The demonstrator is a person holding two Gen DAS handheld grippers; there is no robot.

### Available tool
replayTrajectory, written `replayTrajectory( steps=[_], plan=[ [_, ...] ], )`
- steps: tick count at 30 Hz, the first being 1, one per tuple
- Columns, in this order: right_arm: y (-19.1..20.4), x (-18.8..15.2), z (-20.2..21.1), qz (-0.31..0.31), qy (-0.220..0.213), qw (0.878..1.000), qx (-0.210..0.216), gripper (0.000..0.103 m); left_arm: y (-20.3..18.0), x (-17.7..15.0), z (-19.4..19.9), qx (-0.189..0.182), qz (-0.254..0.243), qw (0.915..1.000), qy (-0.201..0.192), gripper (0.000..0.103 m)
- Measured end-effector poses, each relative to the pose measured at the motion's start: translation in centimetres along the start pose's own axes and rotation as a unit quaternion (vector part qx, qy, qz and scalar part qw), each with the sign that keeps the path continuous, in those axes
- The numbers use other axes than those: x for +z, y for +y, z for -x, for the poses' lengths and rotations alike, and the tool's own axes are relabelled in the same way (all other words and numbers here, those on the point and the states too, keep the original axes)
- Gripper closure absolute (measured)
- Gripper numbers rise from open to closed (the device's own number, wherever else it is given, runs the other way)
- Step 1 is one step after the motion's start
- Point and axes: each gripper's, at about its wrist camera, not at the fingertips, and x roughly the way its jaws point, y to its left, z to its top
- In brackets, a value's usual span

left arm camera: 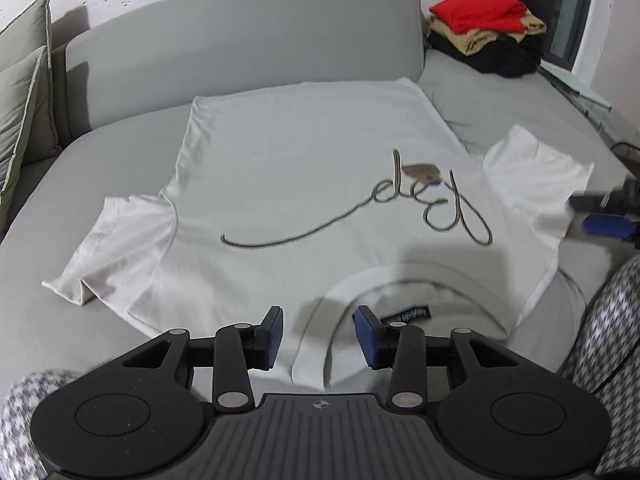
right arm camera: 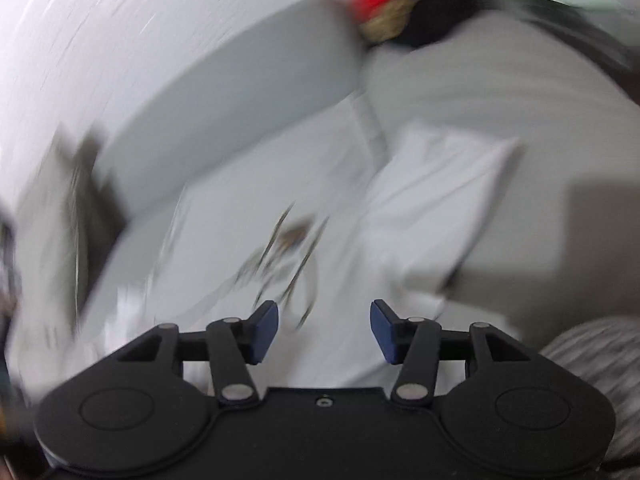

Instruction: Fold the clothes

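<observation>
That white t-shirt (left arm camera: 304, 184) lying flat on the grey bed (left arm camera: 100, 168) is light and floppy, so with both your left tongs (left arm camera: 318, 334) and right tongs (right arm camera: 324, 330) spread apart and empty, pinch it at the sleeve seams.

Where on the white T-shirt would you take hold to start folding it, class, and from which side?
Grip the T-shirt by its near shoulder seams, either side of the collar, coming from the collar end. It lies flat, print up, collar nearest both open tools, the left already at it. The right is blurred, so its exact spot is unclear.
</observation>
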Motion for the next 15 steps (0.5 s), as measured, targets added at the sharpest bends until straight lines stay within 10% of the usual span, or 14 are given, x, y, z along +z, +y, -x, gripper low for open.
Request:
replayTrajectory(
  steps=[8,15],
  plan=[
    [-8.1,5.0,-0.4,-0.145,-0.077,0.985,-0.060,0.066,-0.9,-0.1,-0.8,-0.008,0.002,0.9998,0.016,0.060],
    [-9.1,6.1,-2.8,-0.138,-0.081,0.984,-0.075,0.073,-0.7,-0.9,-1.1,-0.002,0.010,0.9996,0.027,0.060]
  ],
)
